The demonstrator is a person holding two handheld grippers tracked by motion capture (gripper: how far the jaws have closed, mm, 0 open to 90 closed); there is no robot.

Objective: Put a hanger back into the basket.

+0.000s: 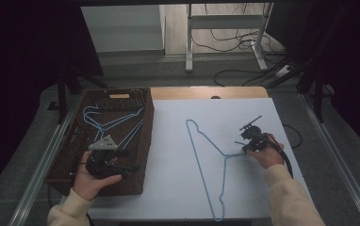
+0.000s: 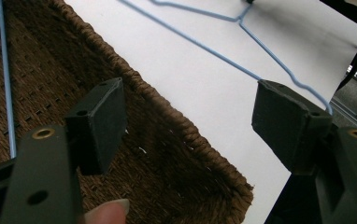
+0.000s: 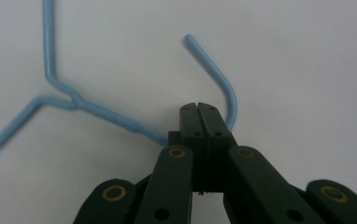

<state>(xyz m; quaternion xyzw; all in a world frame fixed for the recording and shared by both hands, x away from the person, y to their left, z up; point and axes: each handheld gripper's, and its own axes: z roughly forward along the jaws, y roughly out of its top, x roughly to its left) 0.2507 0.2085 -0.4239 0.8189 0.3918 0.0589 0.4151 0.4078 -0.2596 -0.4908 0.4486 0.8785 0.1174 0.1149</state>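
Note:
A light-blue wire hanger lies flat on the white table, its hook pointing right. My right gripper is shut on the hook's curved wire. In the right gripper view the jaws are pressed together, and the hanger wire enters on their left and curls out on their right. My left gripper is open and holds nothing, hovering over the near right corner of the brown woven basket. In its own view the gripper frames the basket rim, with the hanger beyond.
Several more blue hangers lie inside the basket, and their wires show at the left of the left gripper view. A wooden strip borders the table's far edge. Cables and desk legs stand on the floor behind.

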